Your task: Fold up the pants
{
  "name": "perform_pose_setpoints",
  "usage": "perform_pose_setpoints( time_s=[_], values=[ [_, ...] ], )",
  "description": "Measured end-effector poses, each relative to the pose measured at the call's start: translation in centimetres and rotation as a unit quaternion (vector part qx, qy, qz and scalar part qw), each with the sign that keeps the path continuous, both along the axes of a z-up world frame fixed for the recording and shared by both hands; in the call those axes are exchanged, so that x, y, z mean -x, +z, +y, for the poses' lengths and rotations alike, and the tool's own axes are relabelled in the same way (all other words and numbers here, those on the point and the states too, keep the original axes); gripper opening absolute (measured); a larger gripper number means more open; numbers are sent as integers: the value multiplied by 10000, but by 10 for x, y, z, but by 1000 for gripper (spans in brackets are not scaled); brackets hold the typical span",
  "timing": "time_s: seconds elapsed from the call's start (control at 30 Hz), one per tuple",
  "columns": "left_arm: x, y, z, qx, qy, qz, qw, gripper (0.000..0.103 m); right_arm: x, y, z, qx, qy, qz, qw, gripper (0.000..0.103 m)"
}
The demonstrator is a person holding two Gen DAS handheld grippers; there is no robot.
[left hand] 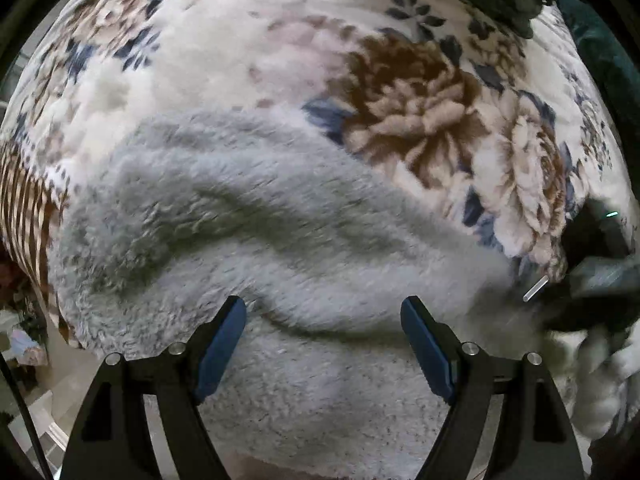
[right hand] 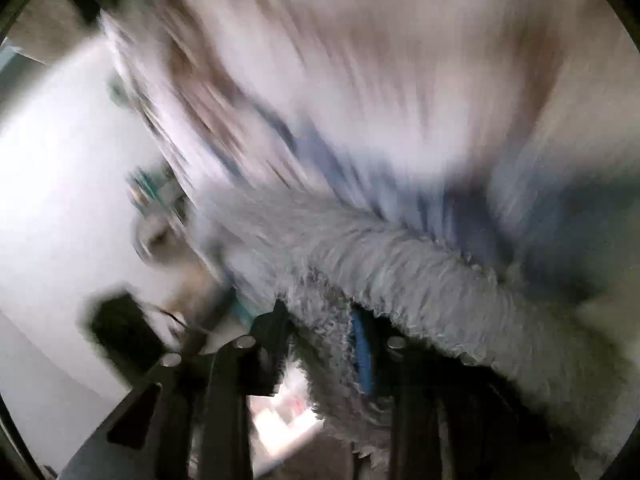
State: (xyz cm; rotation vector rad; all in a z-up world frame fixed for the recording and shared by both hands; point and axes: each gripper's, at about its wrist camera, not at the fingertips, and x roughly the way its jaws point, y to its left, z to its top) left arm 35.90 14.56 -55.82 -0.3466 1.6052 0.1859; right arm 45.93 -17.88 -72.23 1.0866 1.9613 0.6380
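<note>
1. Left tongs [left hand: 323,312] are spread wide, pointing down over the fluffy grey pants [left hand: 280,232], nothing pinched between the blue pads.
2. Right tongs [right hand: 320,320] are pinching a fold of the pants [right hand: 400,276]; that view's pretty blurry.
3. Pants lie across the floral blanket [left hand: 420,112], which fills the left view from 10 to 3 o'clock.

This looks like a bedroom in a home. A plush floral blanket [left hand: 400,112], white with brown and blue blooms and a striped border, covers a bed, and fluffy grey pants [left hand: 280,240] lie spread on it. Beyond the bed's edge, a pale floor [left hand: 80,364] and blurred household clutter show.
</note>
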Motion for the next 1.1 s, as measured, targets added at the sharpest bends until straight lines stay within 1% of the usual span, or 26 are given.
perform_pose_setpoints(
  time_s=[0.07,0.1,0.13,0.17,0.2,0.23,0.27,0.33,0.37,0.4,0.43,0.47,0.53,0.57,0.63,0.67,0.7,0.73,0.77,0.83,0.87,0.93,1.0,1.03,1.07,1.1],
  values=[
    [3,-3,7,54,86,90,9999,79,-17,20,-30,-40,-793,-362,9962,30],
    [4,-5,7,55,79,112,9999,79,-21,26,-39,29,-827,-403,9958,31],
    [4,-7,8,41,70,138,9999,79,-24,28,-40,123,-609,-391,9973,35],
    [3,-9,8,43,65,158,9998,79,-24,28,-37,140,-206,-275,9993,43],
    [3,-10,7,55,48,187,9998,79,-24,27,-35,226,177,-198,9994,48],
    [-1,-11,4,57,31,201,9998,79,-23,26,-25,321,389,-181,9986,62],
    [-4,-11,2,35,0,198,9998,79,-24,24,-23,452,712,-168,9963,67],
    [-2,-12,0,-4,-55,193,9998,79,-23,18,-9,501,1110,-211,9923,68],
    [-4,-13,-5,-23,-86,208,9997,79,-23,13,1,503,1279,-166,9904,68],
    [-7,-18,-15,-45,-98,235,9997,79,-23,10,7,609,1439,-168,9876,62],
    [-6,-20,-15,-52,-109,260,9996,79,-23,10,7,732,1504,-243,9856,26],
    [-7,-22,-16,-57,-118,289,9995,79,-29,15,6,941,1526,-377,9831,17],
    [-2,-26,-14,-51,-101,315,9994,79,-45,30,-9,1058,1035,-611,9871,16],
    [1,-29,-17,-27,-74,311,9995,79,-55,40,-25,1208,824,-808,9859,16],
    [5,-32,-19,7,-35,331,9994,79,-62,47,-38,1338,807,-938,9832,18],
    [5,-30,-16,60,5,334,9994,79,-60,44,-39,1230,954,-757,9849,25],
    [5,-25,-14,138,51,303,9994,79,-58,42,-37,1262,1067,-654,9841,33],
    [3,-18,-12,190,68,249,9995,79,-58,45,-36,1350,1181,-648,9816,50],
    [-1,-9,-9,237,77,149,9996,79,-59,53,-43,1396,1168,-757,9804,64],
    [-11,12,1,234,102,-72,9996,79,-68,72,-63,1403,814,-939,9823,74],
    [-20,22,9,166,86,-185,9997,79,-67,83,-68,1425,695,-1083,9814,74],
    [-37,28,25,-7,72,-278,9996,79,-64,99,-77,1566,808,-1292,9758,74],
    [-51,22,43,-241,87,-286,9993,79,-56,108,-80,1720,1218,-1478,9663,74],
    [-60,16,53,-339,101,-260,9990,79,-49,106,-76,1739,1437,-1509,9624,74],
    [-67,5,60,-409,83,-180,9990,79,-41,103,-72,1842,1785,-1509,9547,74],
    [-74,-8,66,-423,60,-67,9991,79,-30,96,-63,2026,2170,-1526,9427,74]
  ],
)
